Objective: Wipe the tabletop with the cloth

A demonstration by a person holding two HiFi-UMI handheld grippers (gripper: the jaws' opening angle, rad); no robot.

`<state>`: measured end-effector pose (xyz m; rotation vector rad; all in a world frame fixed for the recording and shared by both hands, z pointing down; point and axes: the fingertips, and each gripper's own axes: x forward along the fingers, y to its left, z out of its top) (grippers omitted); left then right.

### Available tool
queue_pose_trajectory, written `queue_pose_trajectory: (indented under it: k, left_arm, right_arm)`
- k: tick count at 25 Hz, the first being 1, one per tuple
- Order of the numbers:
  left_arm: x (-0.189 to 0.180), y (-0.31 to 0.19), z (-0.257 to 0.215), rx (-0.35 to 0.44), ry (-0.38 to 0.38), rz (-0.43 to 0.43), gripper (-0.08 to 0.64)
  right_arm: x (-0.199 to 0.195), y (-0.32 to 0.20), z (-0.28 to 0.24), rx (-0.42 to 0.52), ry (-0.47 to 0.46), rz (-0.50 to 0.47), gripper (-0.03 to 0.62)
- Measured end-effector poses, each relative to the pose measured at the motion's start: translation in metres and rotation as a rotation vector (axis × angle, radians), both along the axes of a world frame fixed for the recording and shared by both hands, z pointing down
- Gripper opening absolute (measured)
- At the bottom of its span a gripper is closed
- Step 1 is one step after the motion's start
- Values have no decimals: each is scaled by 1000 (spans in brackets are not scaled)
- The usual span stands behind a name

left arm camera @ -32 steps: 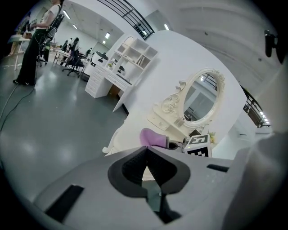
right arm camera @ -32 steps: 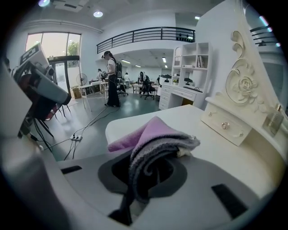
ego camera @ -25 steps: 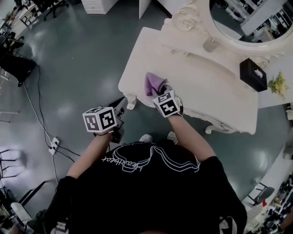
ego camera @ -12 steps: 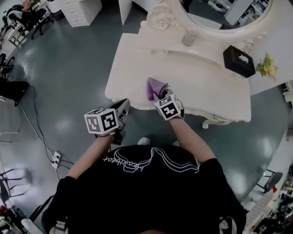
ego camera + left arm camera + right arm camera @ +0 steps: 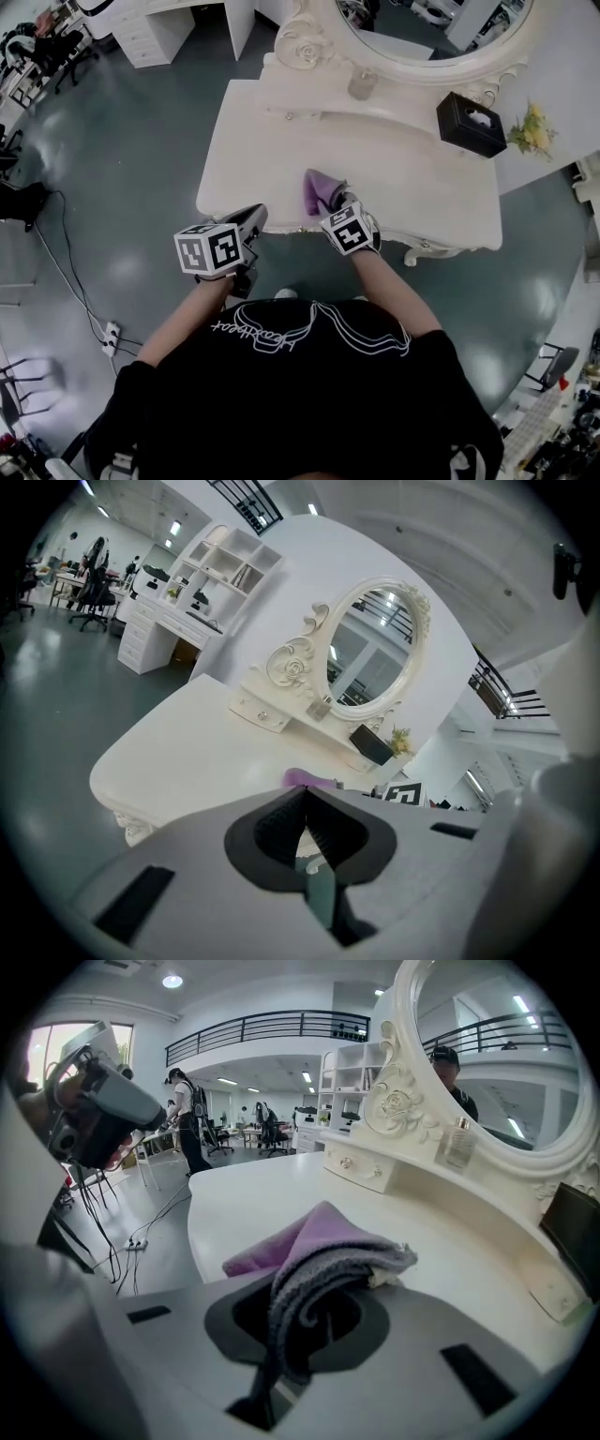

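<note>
Risk: I judge the cloth (image 5: 323, 1237) may slip free on a hard stroke, since my right gripper (image 5: 305, 1312) pinches only a bunched fold. It also lies close to the near edge of the tabletop (image 5: 412, 178) and could run off.
Pose, right: forearm reaching far, jaws angled down onto the table.
Pose, left: left gripper (image 5: 302, 803) pressed together, empty, held off the near left corner, over the floor.

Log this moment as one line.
right tongs: shut on cloth | cloth: purple, at front edge of table | left tongs: shut, empty
</note>
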<state>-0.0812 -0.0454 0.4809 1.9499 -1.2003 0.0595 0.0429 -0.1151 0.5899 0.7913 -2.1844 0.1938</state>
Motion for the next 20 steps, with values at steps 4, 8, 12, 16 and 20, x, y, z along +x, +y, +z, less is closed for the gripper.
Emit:
queue_pose_trajectory:
  k: [4, 8, 12, 16, 20]
  left_arm:
    - [13, -9, -5, 7, -4, 6, 5]
    - [25, -18, -7, 11, -19, 2, 5]
    - [43, -27, -8, 14, -15, 2, 5]
    - [65, -33, -9, 19, -4, 8, 5]
    - [80, -37, -11, 22, -6, 10, 5]
  right_arm:
    - [22, -5, 0, 2, 1, 10, 49]
    - [46, -9, 0, -11, 11, 30, 49]
    - [67, -13, -1, -12, 32, 23, 49]
    - [88, -15, 1, -16, 40, 16, 49]
    - [106, -19, -3, -6, 39, 14, 49]
